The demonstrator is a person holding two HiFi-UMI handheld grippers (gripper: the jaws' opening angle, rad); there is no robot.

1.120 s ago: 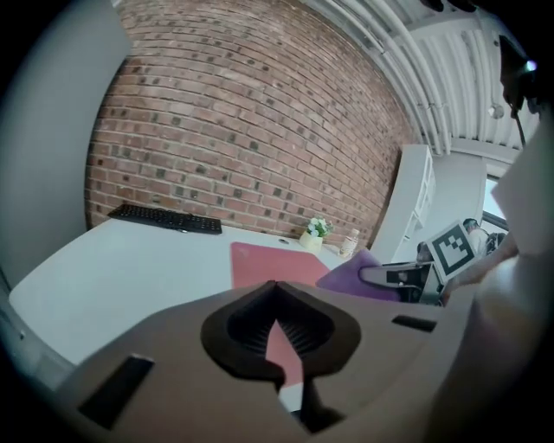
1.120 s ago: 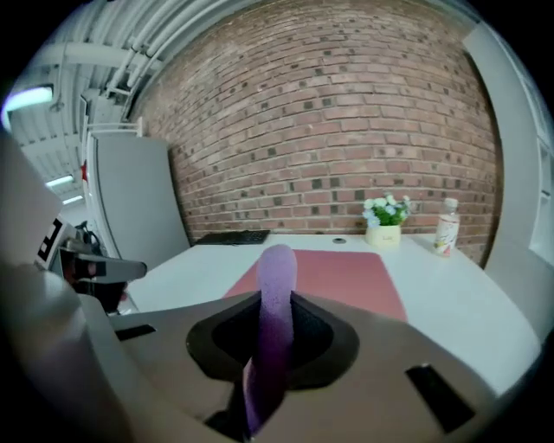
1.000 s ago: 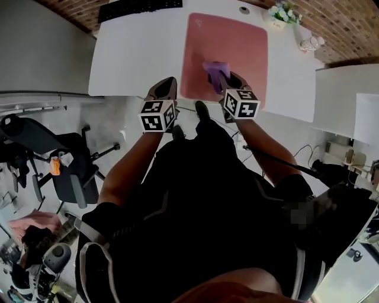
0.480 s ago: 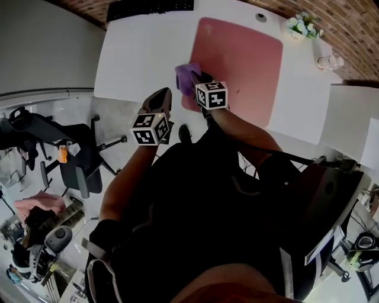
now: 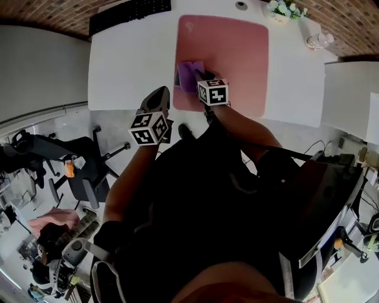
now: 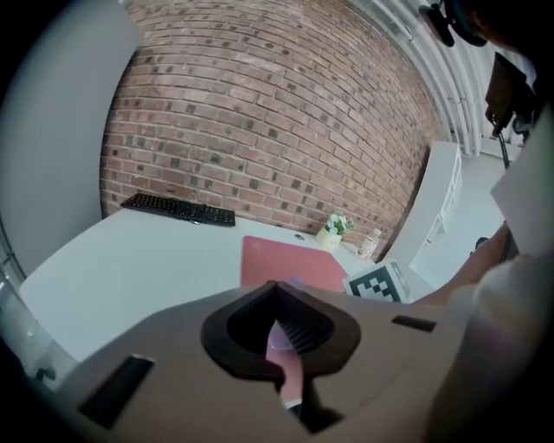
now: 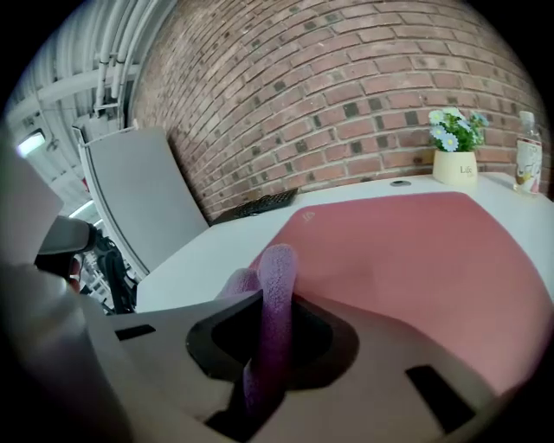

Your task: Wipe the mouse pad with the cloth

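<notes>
Our right tongs (image 5: 199, 77) are clenched on the purple cloth (image 5: 188, 73); a fold stands up between the jaws, and the loose part lies on the mouse pad (image 5: 237, 53) by the pad's left edge. We judge the cloth soft, light and limp, best held by a bunched fold. Our left tongs (image 5: 161, 96) are pressed together on nothing, off the pad's near left corner, at the bench (image 5: 130, 53) edge

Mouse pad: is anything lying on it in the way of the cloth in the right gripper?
Nothing visible. The cloth, clamped in the right gripper, sits at the mouse pad's left edge, and the rest of it is bare. The flower pot and bottle stand off it.
</notes>
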